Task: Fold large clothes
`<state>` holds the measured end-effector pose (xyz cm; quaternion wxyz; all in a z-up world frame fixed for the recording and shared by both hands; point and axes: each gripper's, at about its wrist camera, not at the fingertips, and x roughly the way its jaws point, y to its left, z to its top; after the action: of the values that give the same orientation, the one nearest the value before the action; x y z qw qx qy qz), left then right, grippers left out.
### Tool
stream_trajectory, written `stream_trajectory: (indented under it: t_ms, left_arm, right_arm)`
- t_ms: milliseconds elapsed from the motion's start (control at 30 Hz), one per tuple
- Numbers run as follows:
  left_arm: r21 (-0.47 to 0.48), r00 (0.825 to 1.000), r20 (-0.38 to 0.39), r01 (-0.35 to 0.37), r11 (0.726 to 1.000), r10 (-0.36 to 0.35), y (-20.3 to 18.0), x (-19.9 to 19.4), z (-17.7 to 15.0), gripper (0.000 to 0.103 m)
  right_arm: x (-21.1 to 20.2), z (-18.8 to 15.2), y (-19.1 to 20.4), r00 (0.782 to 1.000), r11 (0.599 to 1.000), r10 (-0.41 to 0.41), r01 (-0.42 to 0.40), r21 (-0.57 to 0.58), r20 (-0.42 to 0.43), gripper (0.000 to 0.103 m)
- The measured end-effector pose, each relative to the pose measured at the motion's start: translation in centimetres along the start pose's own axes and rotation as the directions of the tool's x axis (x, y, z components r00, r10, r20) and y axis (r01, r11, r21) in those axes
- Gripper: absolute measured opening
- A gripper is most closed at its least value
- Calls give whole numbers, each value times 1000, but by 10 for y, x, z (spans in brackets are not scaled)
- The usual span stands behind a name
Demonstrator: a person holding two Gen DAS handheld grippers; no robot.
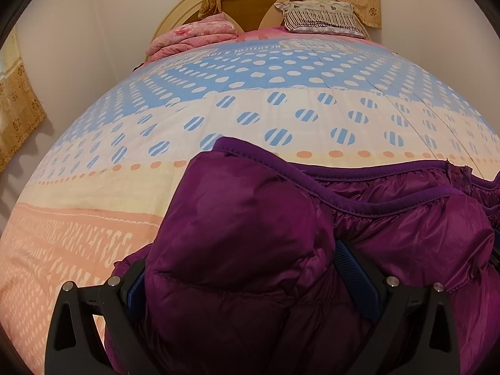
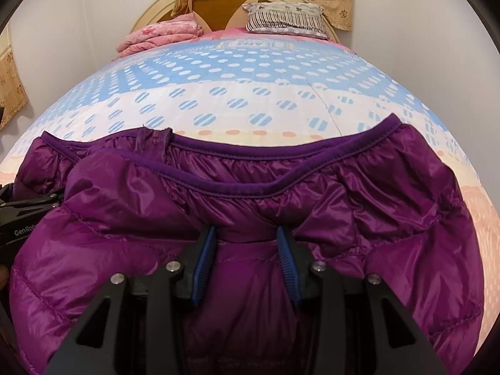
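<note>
Right now both grippers are clamping the purple jacket [image 2: 156, 193]: left gripper [image 1: 243, 268], right gripper [image 2: 247, 234]. It is lying on the bedspread [image 1: 218, 106].

1 purple jacket [image 2: 250, 193], 2 grippers, 1 pillow [image 2: 284, 18], 1 folded pink blanket [image 2: 162, 32].

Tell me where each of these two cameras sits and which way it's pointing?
Left wrist: sits on the left gripper, looking forward and down along its fingers, which pinch a puffy fold of the purple jacket; the bed lies beyond.
Right wrist: sits on the right gripper, aimed the same way, its blue pads clamping jacket fabric below the collar; the left gripper shows at the left edge.
Shared: the jacket, polka-dot bedspread, pink folded blanket, striped pillow and headboard.
</note>
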<state>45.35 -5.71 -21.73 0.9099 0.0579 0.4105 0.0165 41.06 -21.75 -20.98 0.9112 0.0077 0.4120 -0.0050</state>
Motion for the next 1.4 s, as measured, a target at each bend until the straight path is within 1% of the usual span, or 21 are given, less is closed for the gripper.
stream_trajectory:
  t_ms: [500, 600, 633, 667, 700, 733, 767, 800, 833, 900, 933, 967, 1000, 1033, 1067, 1100, 1133, 1167, 1400]
  left_arm:
    - [3, 1000, -3, -1, 1000, 1, 0, 0, 0, 102]
    - [3, 1000, -27, -2, 1000, 2, 2, -1, 2, 102]
    - [-6, 999, -37, -19, 1000, 19, 4, -5, 3, 102]
    - [-14, 999, -32, -34, 999, 33, 7, -13, 4, 102]
    - [-25, 999, -5, -33, 999, 33, 10, -26, 5, 102]
    - [-43, 999, 35, -18, 999, 20, 13, -41, 4, 102]
    - [-57, 998, 63, -3, 998, 7, 14, -52, 3, 102]
    - [-68, 996, 85, 12, 998, -6, 12, -62, 1, 102]
    - [-66, 996, 90, 8, 998, -2, 9, -65, 0, 102]
    - [-33, 995, 94, -37, 999, 40, -2, -63, -5, 102]
    - [-12, 994, 91, -63, 998, 64, -7, -59, -8, 102]
    - [14, 994, 68, -89, 996, 87, -13, -49, -12, 102]
    - [22, 995, 40, -92, 996, 91, -15, -41, -15, 102]
    - [16, 996, 24, -82, 996, 82, -14, -35, -17, 102]
    - [2, 998, 15, -68, 998, 68, -11, -31, -18, 102]
    - [-21, 999, 1, -47, 999, 47, -7, -28, -20, 102]
    - [-31, 999, -11, -34, 999, 33, -6, -25, -20, 102]
    - [-35, 1000, -19, -25, 999, 25, -6, -23, -20, 102]
    - [-43, 1000, -13, -29, 999, 28, -8, -24, -23, 102]
  right_arm:
    - [0, 0, 3, 1000, 1000, -20, 20, -13, -4, 44]
    - [0, 2, 6, 999, 999, -35, 35, -26, -14, 44]
    - [-1, 4, 8, 998, 998, -49, 47, -43, -28, 44]
    - [-3, 7, 10, 997, 997, -62, 60, -52, -37, 45]
    - [-11, 10, 12, 997, 997, -63, 61, -41, -37, 46]
    - [-19, 13, 13, 999, 999, -42, 42, -12, -21, 47]
    - [-29, 17, 14, 999, 999, -33, 33, 23, 4, 52]
    - [-35, 21, 18, 999, 998, -39, 38, 44, 23, 58]
    - [-39, 26, 25, 999, 998, -35, 33, 57, 39, 60]
    - [-37, 30, 39, 999, 998, -36, 34, 43, 40, 59]
    - [-32, 31, 47, 998, 998, -55, 54, 21, 36, 58]
    - [-24, 30, 54, 997, 997, -74, 74, 1, 26, 58]
    - [-17, 28, 57, 997, 997, -82, 82, -5, 9, 58]
    - [-8, 26, 56, 996, 996, -93, 93, -2, -16, 57]
    - [-3, 23, 52, 995, 996, -92, 93, 14, -23, 57]
    - [-1, 21, 49, 996, 996, -91, 91, 25, -19, 59]
    - [1, 18, 47, 996, 995, -92, 92, 25, -13, 61]
    - [3, 16, 46, 996, 995, -93, 93, 20, -15, 61]
    - [8, 14, 53, 993, 993, -115, 115, 0, -9, 63]
